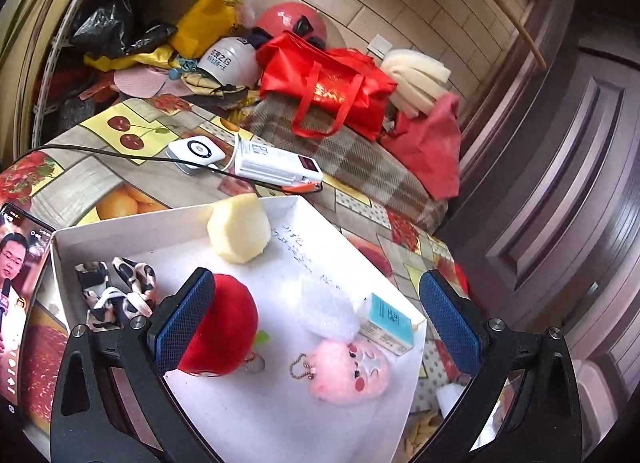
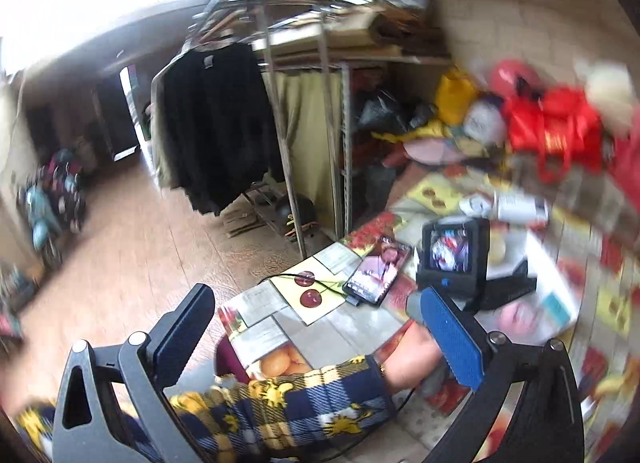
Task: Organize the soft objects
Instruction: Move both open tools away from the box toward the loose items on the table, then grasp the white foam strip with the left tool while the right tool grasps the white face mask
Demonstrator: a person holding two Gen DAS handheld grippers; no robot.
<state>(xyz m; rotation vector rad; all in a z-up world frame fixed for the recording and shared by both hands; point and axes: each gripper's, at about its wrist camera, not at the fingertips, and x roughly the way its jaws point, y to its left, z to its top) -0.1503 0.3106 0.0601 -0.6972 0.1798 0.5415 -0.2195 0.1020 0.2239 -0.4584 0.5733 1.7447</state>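
From the left wrist camera we look along the left gripper (image 1: 320, 319), its blue-padded jaws spread wide and holding nothing. It hangs over a shallow white box (image 1: 80, 239) on the table (image 1: 72, 183). Nearest us in the box lie a pink plush keychain (image 1: 352, 373) and a red plush ball (image 1: 228, 327), the ball just beside the left pad. A small teal carton (image 1: 388, 323) lies against a white fluffy pompom (image 1: 324, 309) beside the pink plush. A black-and-white patterned cloth (image 1: 116, 295) sits toward the box's left wall, and a pale yellow sponge block (image 1: 239, 227) stands near the far wall. A phone (image 1: 16, 295) leans left of the box. Beyond the box lie a white power bank (image 1: 276, 167), then a red bag (image 1: 328, 87).

The right wrist view is blurred. The right gripper (image 2: 320, 335) is wide open and empty, above a plaid sleeve (image 2: 300, 395).
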